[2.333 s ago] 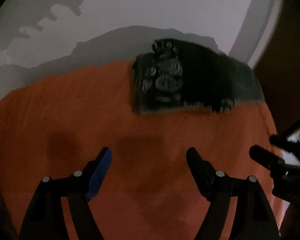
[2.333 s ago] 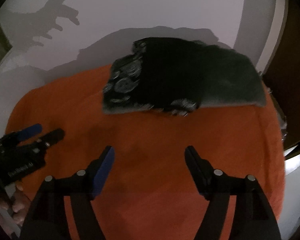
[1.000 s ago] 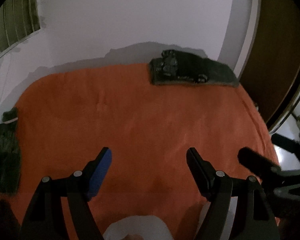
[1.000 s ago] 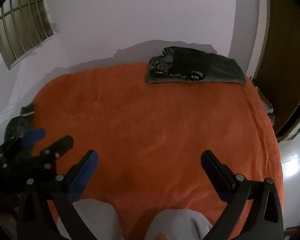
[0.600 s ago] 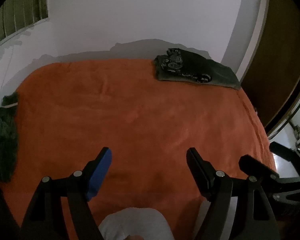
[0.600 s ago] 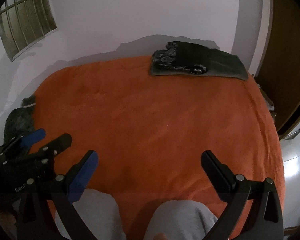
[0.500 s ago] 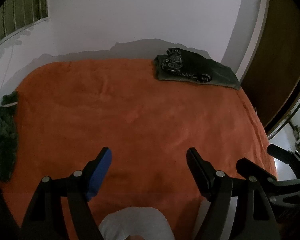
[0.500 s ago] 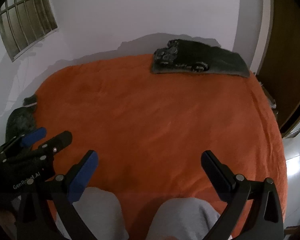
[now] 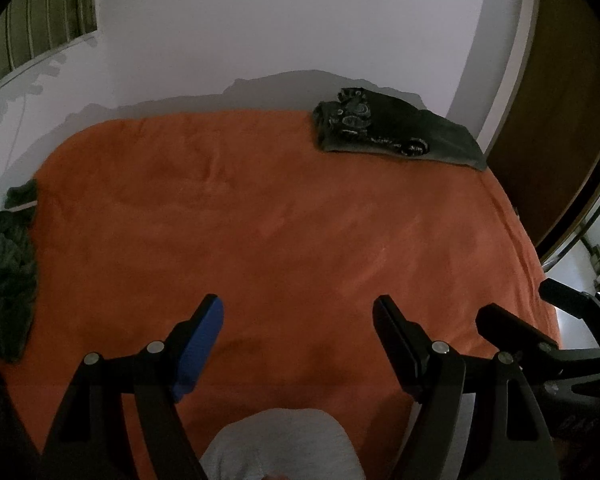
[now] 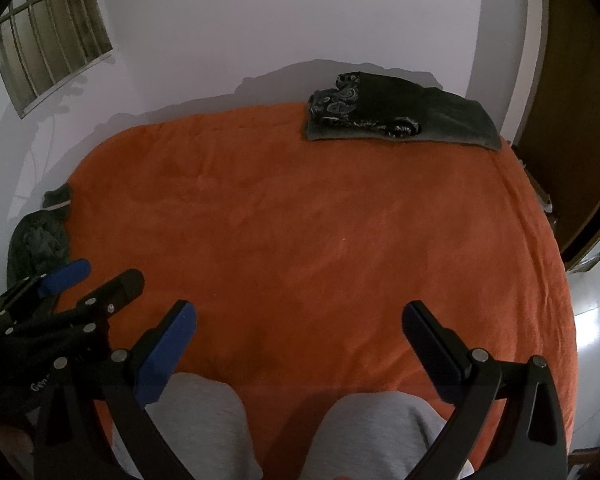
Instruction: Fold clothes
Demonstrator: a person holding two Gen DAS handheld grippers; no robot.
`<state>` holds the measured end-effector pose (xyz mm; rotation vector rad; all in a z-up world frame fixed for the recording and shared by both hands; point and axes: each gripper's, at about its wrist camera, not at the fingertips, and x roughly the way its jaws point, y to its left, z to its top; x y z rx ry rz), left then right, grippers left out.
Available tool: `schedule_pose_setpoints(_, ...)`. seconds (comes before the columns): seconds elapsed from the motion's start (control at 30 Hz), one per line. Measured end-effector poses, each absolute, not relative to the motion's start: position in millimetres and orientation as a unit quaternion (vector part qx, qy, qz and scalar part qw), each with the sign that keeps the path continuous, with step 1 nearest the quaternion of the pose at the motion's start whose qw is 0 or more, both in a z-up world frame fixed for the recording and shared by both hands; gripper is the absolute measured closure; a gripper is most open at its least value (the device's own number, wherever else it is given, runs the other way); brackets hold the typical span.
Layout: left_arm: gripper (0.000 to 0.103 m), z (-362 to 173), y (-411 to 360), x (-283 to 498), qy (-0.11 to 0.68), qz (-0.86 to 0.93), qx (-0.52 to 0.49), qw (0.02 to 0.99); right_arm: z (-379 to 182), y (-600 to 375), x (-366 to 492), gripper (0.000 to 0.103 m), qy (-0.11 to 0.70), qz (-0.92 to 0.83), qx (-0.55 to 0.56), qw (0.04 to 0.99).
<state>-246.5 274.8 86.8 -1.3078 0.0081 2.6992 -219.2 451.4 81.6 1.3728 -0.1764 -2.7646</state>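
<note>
Since the earliest frames we have pulled well back from the folded stack, which filled the view then and now sits small at the far right corner of the orange bed cover, against the white wall. We count one stack there, made of at least two dark pieces: a grey one underneath and a black one with pale swirl prints on top. One more dark, crumpled garment lies at the left edge of the bed, well apart from the stack; from the right wrist view it shows as a heap just beyond our other tool.

We hold two grippers. Our left gripper hovers above the near part of the cover with its two fingers spread apart and nothing between them; one pad is blue, the other black. Our right gripper hangs likewise, its two fingers spread wider still, gripping nothing. Each tool shows in the other's view, to the side.

Below the fingers we see our two knees in grey trousers at the near edge of the bed. One barred window sits high on the left, and one brown wooden door stands on the right
</note>
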Motion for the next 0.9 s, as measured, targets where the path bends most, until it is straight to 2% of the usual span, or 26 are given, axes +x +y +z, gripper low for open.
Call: schedule_pose_setpoints(0.9,0.025,88,267,-241,0.001,0.898,-0.435,0.068,71,460,-224,0.000,-0.053,-0.891,0.451,0.007)
